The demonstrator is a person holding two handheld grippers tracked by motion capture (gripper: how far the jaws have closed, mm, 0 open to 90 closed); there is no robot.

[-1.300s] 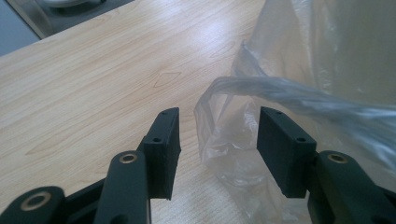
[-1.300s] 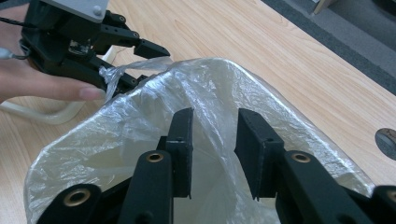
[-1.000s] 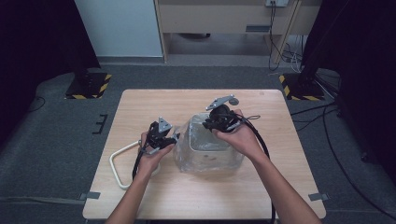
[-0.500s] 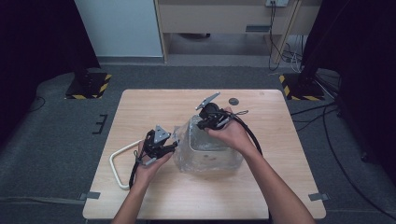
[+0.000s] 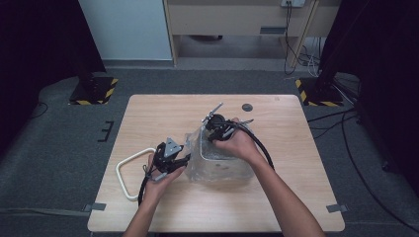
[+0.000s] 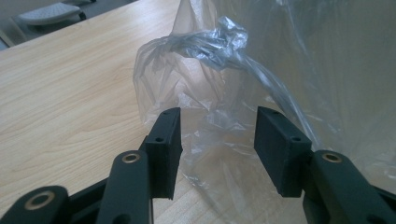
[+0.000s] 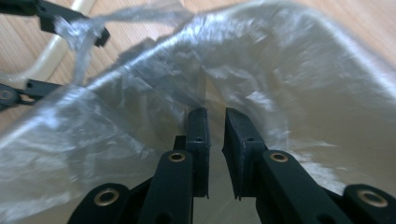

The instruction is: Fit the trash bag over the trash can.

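Two grippers at plastic bag [image 5: 217, 163] mid-table: left gripper [image 6: 217, 140] half open around its left edge; right gripper [image 7: 215, 130], lowered into bag mouth, jaws just opening slightly, gripping nothing. Bag probably being spread.

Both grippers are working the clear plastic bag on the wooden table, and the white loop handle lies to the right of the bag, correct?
Not quite: the white loop handle lies left of the plastic bag, beside the left gripper, as the high view shows. The rest holds.
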